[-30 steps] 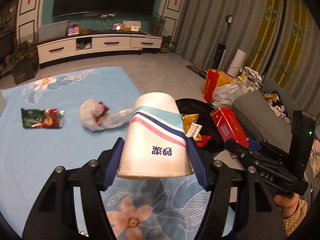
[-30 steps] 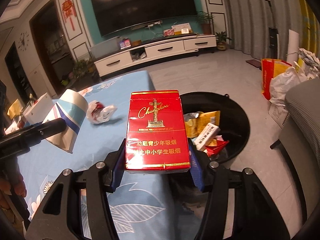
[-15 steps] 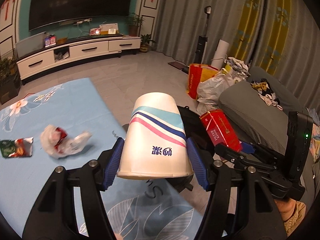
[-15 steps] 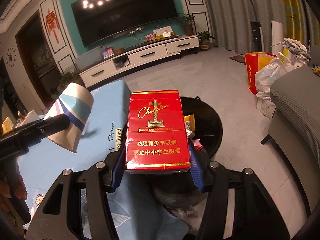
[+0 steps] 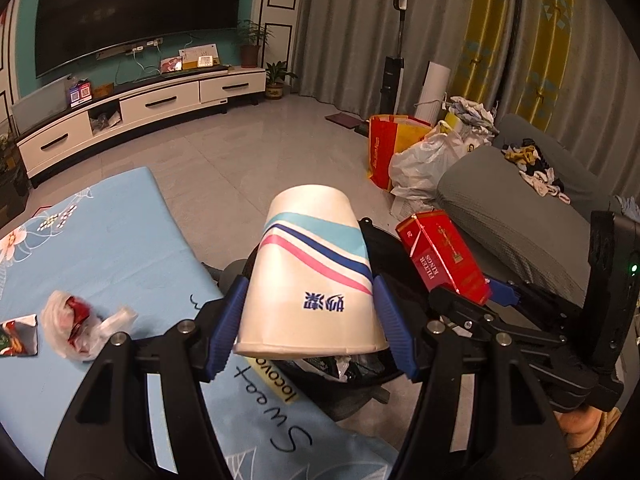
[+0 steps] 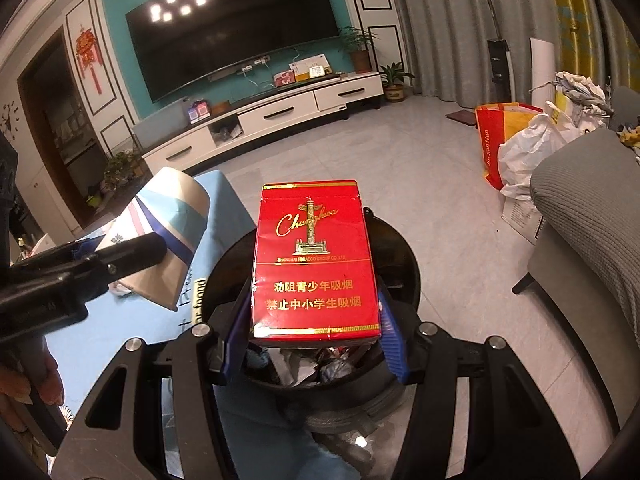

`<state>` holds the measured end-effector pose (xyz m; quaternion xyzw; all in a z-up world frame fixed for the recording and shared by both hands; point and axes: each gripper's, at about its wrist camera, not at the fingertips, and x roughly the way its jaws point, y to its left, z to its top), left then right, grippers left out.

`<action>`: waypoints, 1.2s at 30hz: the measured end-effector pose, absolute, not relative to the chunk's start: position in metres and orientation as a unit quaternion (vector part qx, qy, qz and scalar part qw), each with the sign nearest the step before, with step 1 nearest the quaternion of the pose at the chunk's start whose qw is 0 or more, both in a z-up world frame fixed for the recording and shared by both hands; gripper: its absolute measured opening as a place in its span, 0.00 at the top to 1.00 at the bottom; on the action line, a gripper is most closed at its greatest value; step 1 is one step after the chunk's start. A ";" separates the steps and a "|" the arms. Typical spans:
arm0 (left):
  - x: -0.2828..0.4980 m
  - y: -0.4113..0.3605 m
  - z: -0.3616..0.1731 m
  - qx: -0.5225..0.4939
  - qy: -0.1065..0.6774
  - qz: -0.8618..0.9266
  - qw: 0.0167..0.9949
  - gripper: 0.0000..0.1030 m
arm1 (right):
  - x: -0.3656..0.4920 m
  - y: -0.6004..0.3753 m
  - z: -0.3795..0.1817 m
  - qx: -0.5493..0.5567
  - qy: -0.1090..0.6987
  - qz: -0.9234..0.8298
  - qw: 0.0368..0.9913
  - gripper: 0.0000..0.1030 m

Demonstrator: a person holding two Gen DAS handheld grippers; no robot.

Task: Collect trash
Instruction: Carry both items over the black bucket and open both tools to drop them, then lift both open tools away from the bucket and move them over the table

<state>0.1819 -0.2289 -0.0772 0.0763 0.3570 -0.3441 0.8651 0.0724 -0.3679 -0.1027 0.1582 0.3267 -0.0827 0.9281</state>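
Observation:
My left gripper point(image 5: 310, 330) is shut on a white paper cup point(image 5: 312, 276) with blue and pink stripes, held upside down over the black trash bin point(image 5: 384, 248). My right gripper point(image 6: 314, 336) is shut on a red cigarette box point(image 6: 316, 260), which hangs above the same bin point(image 6: 400, 256); crumpled trash shows inside it under the box. In the left wrist view the red box point(image 5: 444, 256) sits just right of the cup. In the right wrist view the cup point(image 6: 168, 236) is to the left, in the other gripper.
A crumpled white and red wrapper point(image 5: 80, 324) and a green snack packet point(image 5: 16, 336) lie on the blue floral mat point(image 5: 112, 240). A grey sofa point(image 5: 512, 208), a red shopping bag point(image 5: 384, 152) and a white plastic bag point(image 5: 424, 164) stand to the right. A TV cabinet point(image 5: 140, 108) lines the far wall.
Both grippers have moved right, off the mat and over the bin, each keeping its hold. The wrapper and packet on the mat have slid to the left edge of the left wrist view.

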 end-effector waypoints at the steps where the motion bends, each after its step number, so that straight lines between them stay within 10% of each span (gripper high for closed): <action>1: 0.184 -0.232 -0.080 0.079 0.359 -0.344 0.864 0.37 | 0.075 -0.370 -0.105 0.158 0.328 -0.084 0.928 0.46; 27: 0.217 -0.269 -0.139 0.140 0.403 -0.330 0.843 0.36 | 0.107 -0.380 -0.142 0.128 0.388 -0.127 0.904 0.39; 36: 0.207 -0.260 -0.129 0.134 0.390 -0.327 0.850 0.17 | 0.095 -0.382 -0.133 0.133 0.383 -0.139 0.903 0.31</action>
